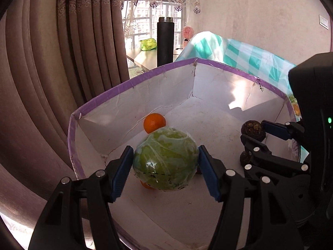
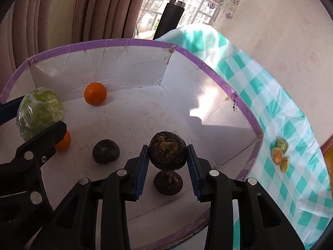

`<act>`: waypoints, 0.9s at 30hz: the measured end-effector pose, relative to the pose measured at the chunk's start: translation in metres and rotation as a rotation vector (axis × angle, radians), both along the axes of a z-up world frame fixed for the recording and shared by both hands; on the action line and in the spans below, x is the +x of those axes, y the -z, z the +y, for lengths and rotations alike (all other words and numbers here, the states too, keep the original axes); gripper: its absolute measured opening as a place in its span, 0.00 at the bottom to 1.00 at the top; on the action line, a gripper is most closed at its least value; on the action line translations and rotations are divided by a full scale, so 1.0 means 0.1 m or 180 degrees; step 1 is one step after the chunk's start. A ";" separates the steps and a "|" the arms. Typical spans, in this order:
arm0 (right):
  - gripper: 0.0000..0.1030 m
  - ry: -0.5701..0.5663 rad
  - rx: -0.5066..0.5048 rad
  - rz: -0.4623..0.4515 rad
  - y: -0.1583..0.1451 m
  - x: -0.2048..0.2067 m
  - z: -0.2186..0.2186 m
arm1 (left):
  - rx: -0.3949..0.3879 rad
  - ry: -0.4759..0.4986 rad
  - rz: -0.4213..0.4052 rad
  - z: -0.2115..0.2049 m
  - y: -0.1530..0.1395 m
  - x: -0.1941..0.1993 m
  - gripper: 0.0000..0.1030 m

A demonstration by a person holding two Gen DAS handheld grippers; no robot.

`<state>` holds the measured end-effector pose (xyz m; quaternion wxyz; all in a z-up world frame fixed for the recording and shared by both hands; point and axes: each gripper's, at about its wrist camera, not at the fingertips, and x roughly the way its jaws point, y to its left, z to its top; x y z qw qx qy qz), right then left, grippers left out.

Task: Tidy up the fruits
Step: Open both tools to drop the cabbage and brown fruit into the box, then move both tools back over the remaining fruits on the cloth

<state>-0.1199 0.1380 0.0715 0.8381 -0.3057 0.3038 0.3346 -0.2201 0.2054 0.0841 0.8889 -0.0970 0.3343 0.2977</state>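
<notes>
My left gripper (image 1: 165, 162) is shut on a green plastic-wrapped round fruit (image 1: 165, 159) and holds it above the floor of a white box with a purple rim (image 1: 133, 84). An orange (image 1: 154, 123) lies at the back of the box and another orange (image 1: 146, 185) lies under the green fruit. My right gripper (image 2: 168, 162) is shut on a dark brown round fruit (image 2: 168, 153) over the box (image 2: 208, 66). Two more dark fruits (image 2: 106, 151) (image 2: 168, 182) rest on the box floor. The green fruit (image 2: 39, 112) and both oranges (image 2: 95, 93) (image 2: 63, 141) show on the left in the right wrist view.
The box stands on a teal-and-white checked cloth (image 2: 281, 112). Small cut fruit pieces (image 2: 280, 153) lie on the cloth to the right of the box. A tall black cylinder (image 1: 165, 41) stands behind the box by the window. Curtains (image 1: 62, 52) hang on the left.
</notes>
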 end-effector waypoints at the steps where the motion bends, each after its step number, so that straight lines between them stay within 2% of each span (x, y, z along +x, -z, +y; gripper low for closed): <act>1: 0.44 -0.0004 -0.0001 0.0015 0.01 0.01 0.00 | 0.0022 -0.0012 0.0028 0.00 0.01 0.01 0.62; 10: 0.54 -0.0027 0.0029 0.0026 0.01 0.01 0.00 | 0.0164 -0.0085 0.0074 -0.01 0.02 0.01 0.64; 12: 0.54 -0.0026 0.0008 0.0037 0.01 0.01 0.00 | 0.0319 -0.0175 0.0115 -0.03 0.00 0.01 0.70; 14: 0.55 -0.0043 -0.0004 0.0047 0.01 0.02 0.00 | 0.0541 -0.0417 0.0142 -0.02 -0.02 -0.02 0.94; 17: 0.60 -0.0072 0.0027 0.0053 0.00 0.00 0.00 | 0.0550 -0.0378 0.0102 0.02 -0.03 -0.06 0.96; 23: 0.62 -0.0103 0.0196 -0.0011 -0.04 -0.03 -0.06 | 0.0563 -0.0360 0.0109 0.02 -0.05 -0.06 0.97; 25: 0.70 -0.0109 0.0325 -0.0090 -0.11 -0.04 -0.14 | 0.0599 -0.0433 0.0089 0.01 -0.09 -0.07 0.98; 26: 0.81 -0.0060 0.0404 -0.0166 -0.14 -0.03 -0.20 | 0.0639 -0.0464 0.0041 -0.01 -0.12 -0.08 0.98; 27: 0.84 -0.0034 0.0525 -0.0204 -0.18 -0.01 -0.28 | 0.0683 -0.0471 -0.0021 -0.05 -0.16 -0.11 0.98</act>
